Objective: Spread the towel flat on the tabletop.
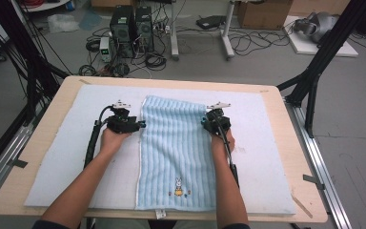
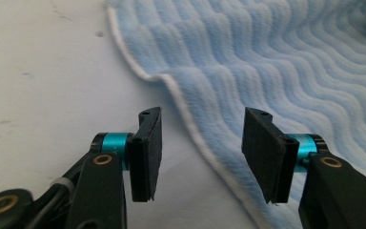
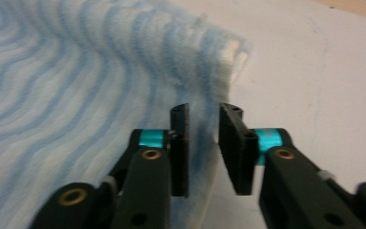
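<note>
A light blue towel (image 1: 174,148) with wavy ribs and a small bunny patch lies flat lengthwise on the white mat (image 1: 71,157). My left gripper (image 1: 140,125) is at the towel's left edge near the far corner. In the left gripper view the left gripper (image 2: 204,114) is open, with the white-hemmed edge of the towel (image 2: 276,62) lying on the mat between its jaws. My right gripper (image 1: 204,121) is at the towel's right edge near the far corner. In the right gripper view the right gripper (image 3: 204,109) has its jaws close together, pinching the edge of the towel (image 3: 76,71).
The mat covers most of the wooden table (image 1: 57,95). Bare mat lies to the left and right of the towel. Beyond the table, two computer towers (image 1: 131,24), cables and cardboard boxes sit on the floor. Black frame struts (image 1: 314,71) stand at both sides.
</note>
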`<state>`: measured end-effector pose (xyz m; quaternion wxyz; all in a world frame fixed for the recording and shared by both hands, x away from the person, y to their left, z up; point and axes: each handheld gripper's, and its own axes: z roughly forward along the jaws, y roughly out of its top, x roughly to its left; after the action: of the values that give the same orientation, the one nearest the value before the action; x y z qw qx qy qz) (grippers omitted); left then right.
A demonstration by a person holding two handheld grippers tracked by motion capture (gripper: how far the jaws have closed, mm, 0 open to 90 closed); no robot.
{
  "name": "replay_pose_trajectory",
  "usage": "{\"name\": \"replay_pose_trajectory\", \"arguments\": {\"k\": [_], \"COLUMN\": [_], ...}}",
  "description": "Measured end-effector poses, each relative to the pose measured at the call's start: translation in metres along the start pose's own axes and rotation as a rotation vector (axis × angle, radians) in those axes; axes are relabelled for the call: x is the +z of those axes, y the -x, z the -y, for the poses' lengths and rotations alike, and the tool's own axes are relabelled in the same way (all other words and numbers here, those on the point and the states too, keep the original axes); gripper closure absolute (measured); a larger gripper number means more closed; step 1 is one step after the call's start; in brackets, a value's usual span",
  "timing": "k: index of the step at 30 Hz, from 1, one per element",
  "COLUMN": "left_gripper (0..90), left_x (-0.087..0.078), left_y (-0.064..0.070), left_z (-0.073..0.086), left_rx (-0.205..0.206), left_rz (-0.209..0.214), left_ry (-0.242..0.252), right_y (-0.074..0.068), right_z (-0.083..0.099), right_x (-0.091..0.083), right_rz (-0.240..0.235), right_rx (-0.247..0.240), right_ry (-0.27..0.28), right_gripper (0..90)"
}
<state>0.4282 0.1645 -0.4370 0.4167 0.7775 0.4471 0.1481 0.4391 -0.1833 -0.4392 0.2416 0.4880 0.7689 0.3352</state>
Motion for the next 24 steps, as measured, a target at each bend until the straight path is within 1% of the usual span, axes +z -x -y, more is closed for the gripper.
{"name": "replay_pose_trajectory", "arguments": {"k": [1, 2, 3, 4, 5, 6, 7, 8, 9, 10, 11, 12, 13, 14, 15, 16, 17, 19, 20, 21, 24], "left_gripper": [48.1, 47.8, 47.8, 47.6, 47.8, 48.1, 48.4, 48.5, 49.1, 52.2, 54.3, 57.5, 64.6, 71.7, 79.2, 83.5, 84.5, 85.3, 85.5, 85.7, 86.0], "left_x": [0.000, 0.001, 0.002, 0.003, 0.004, 0.005, 0.007, 0.009, 0.009, 0.009, 0.009, 0.009, 0.009, 0.009, 0.010, 0.010, 0.011, 0.012, 0.013, 0.013, 0.012], "left_y": [0.003, 0.007, 0.009, 0.013, 0.015, 0.016, 0.018, 0.019, 0.020, 0.021, 0.022, 0.021, 0.020, 0.019, 0.019, 0.020, 0.019, 0.016, 0.013, 0.010, -0.005], "left_z": [0.000, 0.000, 0.000, 0.001, 0.002, 0.004, 0.006, 0.008, 0.011, 0.012, 0.012, 0.012, 0.012, 0.012, 0.012, 0.012, 0.011, 0.010, 0.009, 0.008, 0.006], "left_rx": [0.013, 0.028, 0.035, 0.051, 0.054, 0.052, 0.058, 0.060, 0.070, 0.076, 0.088, 0.096, 0.099, 0.091, 0.105, 0.107, 0.105, 0.079, 0.074, 0.073, 0.033], "left_rz": [0.001, 0.001, 0.000, -0.004, -0.007, -0.009, -0.010, -0.016, -0.030, -0.045, -0.050, -0.046, -0.033, -0.024, -0.033, -0.040, -0.044, -0.058, -0.069, -0.082, -0.118], "left_ry": [-0.005, -0.016, -0.023, -0.027, -0.023, -0.021, -0.039, -0.040, -0.025, -0.017, -0.015, -0.010, -0.010, 0.000, 0.002, 0.005, 0.006, 0.018, 0.020, 0.017, 0.022], "right_y": [0.000, -0.001, 0.000, 0.000, 0.000, 0.000, 0.000, 0.000, 0.000, -0.001, -0.002, -0.003, -0.003, -0.004, -0.005, -0.006, -0.007, -0.011, -0.013, -0.015, -0.021], "right_z": [0.000, 0.001, 0.001, 0.002, 0.003, 0.004, 0.005, 0.007, 0.009, 0.011, 0.013, 0.016, 0.018, 0.019, 0.020, 0.020, 0.021, 0.021, 0.022, 0.023, 0.026], "right_x": [-0.003, -0.006, -0.012, -0.015, -0.020, -0.023, -0.027, -0.031, -0.034, -0.037, -0.040, -0.043, -0.045, -0.047, -0.047, -0.048, -0.048, -0.049, -0.048, -0.047, -0.044], "right_rz": [-0.019, -0.021, -0.040, -0.048, -0.064, -0.080, -0.093, -0.106, -0.121, -0.133, -0.141, -0.147, -0.151, -0.157, -0.167, -0.181, -0.184, -0.197, -0.202, -0.208, -0.236], "right_rx": [-0.003, -0.004, 0.002, 0.006, 0.014, 0.019, 0.018, 0.008, -0.007, -0.010, -0.019, -0.029, -0.038, -0.041, -0.043, -0.053, -0.057, -0.074, -0.078, -0.084, -0.088], "right_ry": [0.008, 0.017, 0.040, 0.054, 0.069, 0.078, 0.083, 0.085, 0.086, 0.080, 0.080, 0.088, 0.092, 0.070, 0.057, 0.049, 0.051, 0.052, 0.048, 0.044, 0.027], "right_gripper": [63.8, 60.7, 58.7, 56.9, 54.8, 54.1, 53.8, 53.4, 53.0, 52.5, 52.5, 52.6, 52.1, 51.1, 51.2, 51.2, 51.2, 51.2, 51.2, 51.2, 51.0]}}
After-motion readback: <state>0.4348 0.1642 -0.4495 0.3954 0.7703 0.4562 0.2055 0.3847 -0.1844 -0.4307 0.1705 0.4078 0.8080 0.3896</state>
